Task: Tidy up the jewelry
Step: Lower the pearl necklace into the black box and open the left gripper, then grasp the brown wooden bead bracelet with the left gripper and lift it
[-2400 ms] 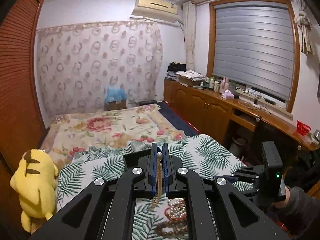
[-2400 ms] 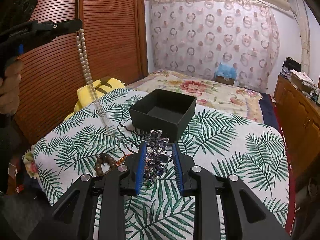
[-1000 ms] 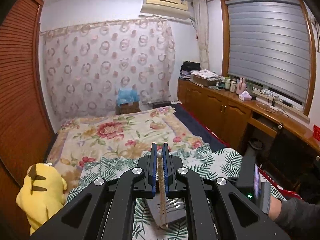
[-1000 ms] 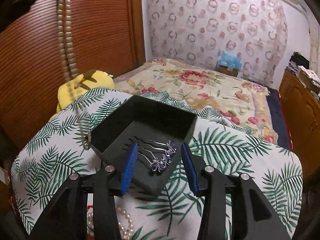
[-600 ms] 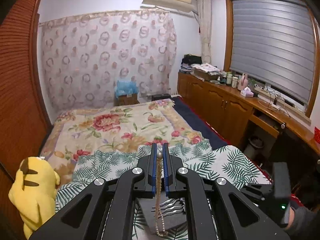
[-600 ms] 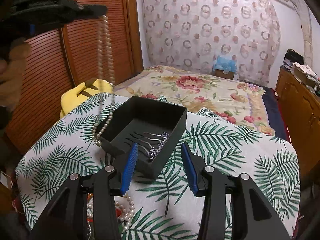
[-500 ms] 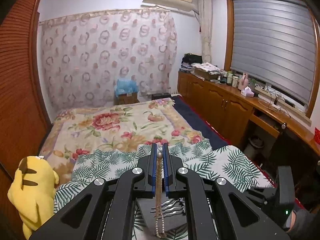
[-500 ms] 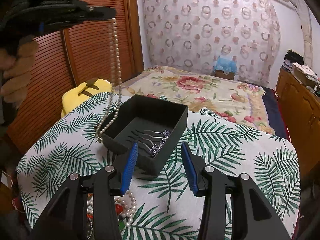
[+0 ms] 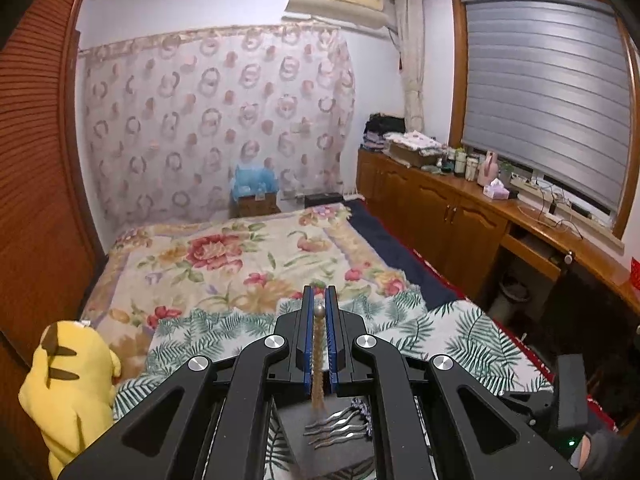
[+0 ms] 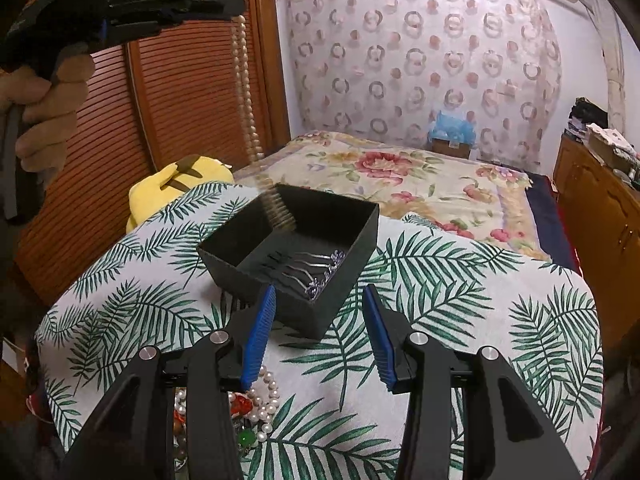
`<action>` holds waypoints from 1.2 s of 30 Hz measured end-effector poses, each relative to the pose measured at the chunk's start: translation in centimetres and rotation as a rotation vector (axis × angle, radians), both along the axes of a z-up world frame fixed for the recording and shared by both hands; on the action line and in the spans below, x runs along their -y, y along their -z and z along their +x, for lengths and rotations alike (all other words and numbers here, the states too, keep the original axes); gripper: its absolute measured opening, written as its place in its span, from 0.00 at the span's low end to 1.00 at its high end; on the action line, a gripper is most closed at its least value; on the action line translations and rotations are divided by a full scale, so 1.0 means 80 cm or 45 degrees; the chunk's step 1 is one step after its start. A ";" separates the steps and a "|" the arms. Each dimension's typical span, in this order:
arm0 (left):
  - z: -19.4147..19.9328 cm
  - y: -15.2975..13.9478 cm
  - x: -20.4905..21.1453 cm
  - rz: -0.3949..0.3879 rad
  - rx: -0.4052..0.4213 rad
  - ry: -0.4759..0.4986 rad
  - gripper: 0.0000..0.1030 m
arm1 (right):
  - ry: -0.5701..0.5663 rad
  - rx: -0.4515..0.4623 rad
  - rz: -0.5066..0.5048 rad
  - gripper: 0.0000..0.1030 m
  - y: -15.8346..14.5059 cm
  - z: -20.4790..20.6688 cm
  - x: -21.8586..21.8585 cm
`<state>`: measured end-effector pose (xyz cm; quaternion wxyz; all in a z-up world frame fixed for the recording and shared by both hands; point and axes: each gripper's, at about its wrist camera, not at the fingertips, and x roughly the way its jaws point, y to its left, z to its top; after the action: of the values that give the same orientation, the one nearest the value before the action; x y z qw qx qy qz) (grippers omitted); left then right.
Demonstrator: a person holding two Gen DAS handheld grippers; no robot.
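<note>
Left wrist view: the left gripper (image 9: 319, 312) has its jaws pinched on a pearl necklace (image 9: 317, 364), which hangs straight down over the black box (image 9: 296, 420)

Right wrist view: the strand's blurred lower end dips just inside the box's far left corner; the right gripper (image 10: 318, 334), jaws wide apart and empty, sits just short of the box's near wall, the hairpin (image 10: 316, 268) inside

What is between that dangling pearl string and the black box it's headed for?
Nothing visible. The pearl necklace hangs from the left gripper, its lower end already dipping past the open black box rim; only the hair comb lies inside.
</note>
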<state>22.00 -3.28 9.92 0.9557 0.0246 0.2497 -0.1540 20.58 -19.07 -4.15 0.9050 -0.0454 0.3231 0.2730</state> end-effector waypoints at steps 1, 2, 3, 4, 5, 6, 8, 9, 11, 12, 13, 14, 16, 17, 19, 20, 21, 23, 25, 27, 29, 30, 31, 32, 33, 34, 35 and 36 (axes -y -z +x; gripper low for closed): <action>0.002 0.005 0.000 0.003 -0.020 0.005 0.05 | -0.001 -0.002 0.000 0.46 0.002 -0.002 0.001; 0.002 0.011 0.001 0.010 -0.047 0.008 0.05 | -0.001 -0.004 0.000 0.46 0.002 -0.002 0.001; 0.002 0.018 -0.001 0.012 -0.059 0.009 0.05 | 0.000 -0.007 0.004 0.46 0.003 -0.003 0.002; 0.000 0.025 -0.002 0.016 -0.074 0.010 0.10 | 0.002 -0.010 0.008 0.46 0.004 -0.005 0.004; -0.004 0.033 -0.003 0.019 -0.090 0.011 0.19 | 0.005 -0.012 0.012 0.46 0.005 -0.006 0.005; -0.006 0.040 -0.005 0.020 -0.102 0.010 0.26 | 0.009 -0.017 0.016 0.46 0.007 -0.008 0.007; -0.013 0.055 -0.007 0.030 -0.121 0.013 0.37 | 0.013 -0.026 0.021 0.46 0.010 -0.012 0.009; -0.020 0.064 -0.008 0.050 -0.128 0.010 0.38 | 0.016 -0.033 0.021 0.46 0.011 -0.015 0.010; -0.032 0.080 -0.010 0.066 -0.142 0.010 0.46 | 0.019 -0.046 0.026 0.46 0.015 -0.023 0.011; -0.040 0.089 -0.011 0.070 -0.153 0.019 0.47 | 0.014 -0.051 0.031 0.46 0.017 -0.031 0.012; -0.050 0.099 -0.012 0.074 -0.163 0.026 0.49 | 0.010 -0.053 0.033 0.46 0.018 -0.035 0.011; -0.054 0.104 -0.013 0.074 -0.169 0.029 0.52 | 0.005 -0.055 0.030 0.46 0.020 -0.042 0.010; -0.071 0.122 -0.016 0.079 -0.191 0.037 0.58 | -0.012 -0.057 0.021 0.46 0.024 -0.056 0.008; -0.076 0.128 -0.016 0.083 -0.196 0.039 0.63 | -0.021 -0.060 0.015 0.46 0.027 -0.063 0.006; -0.096 0.146 -0.018 0.102 -0.211 0.036 0.68 | -0.045 -0.070 0.011 0.46 0.031 -0.075 0.004; -0.098 0.150 -0.020 0.102 -0.218 0.037 0.70 | -0.055 -0.073 0.008 0.46 0.032 -0.082 0.002; -0.106 0.158 -0.021 0.099 -0.234 0.037 0.71 | -0.066 -0.076 0.005 0.46 0.034 -0.089 0.000; -0.118 0.173 -0.027 0.081 -0.271 0.039 0.75 | -0.078 -0.083 0.002 0.46 0.038 -0.101 -0.002; -0.128 0.185 -0.032 0.073 -0.301 0.040 0.80 | -0.080 -0.090 0.004 0.46 0.040 -0.109 -0.002; -0.139 0.197 -0.036 0.079 -0.329 0.044 0.82 | -0.077 -0.094 0.008 0.46 0.042 -0.118 -0.002; -0.144 0.208 -0.036 0.088 -0.361 0.056 0.83 | -0.069 -0.093 0.010 0.46 0.043 -0.128 -0.001; -0.147 0.214 -0.038 0.091 -0.379 0.053 0.83 | -0.062 -0.095 0.012 0.46 0.044 -0.131 0.000; -0.149 0.220 -0.040 0.086 -0.393 0.048 0.83 | -0.056 -0.095 0.013 0.46 0.045 -0.136 0.001; -0.152 0.224 -0.040 0.080 -0.401 0.049 0.83 | -0.051 -0.097 0.014 0.46 0.046 -0.139 0.002; -0.154 0.226 -0.040 0.076 -0.405 0.051 0.83 | -0.046 -0.098 0.014 0.46 0.047 -0.143 0.003; -0.156 0.228 -0.041 0.072 -0.410 0.055 0.83 | -0.041 -0.100 0.016 0.46 0.048 -0.146 0.005; -0.158 0.230 -0.041 0.069 -0.416 0.062 0.83 | -0.038 -0.102 0.018 0.46 0.049 -0.148 0.006; -0.161 0.231 -0.041 0.070 -0.419 0.064 0.83 | -0.036 -0.104 0.019 0.46 0.050 -0.151 0.007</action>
<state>9.16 0.00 -8.59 0.8966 0.0316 0.4065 -0.1730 8.49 -19.62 -8.17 0.8874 -0.0321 0.3569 0.2899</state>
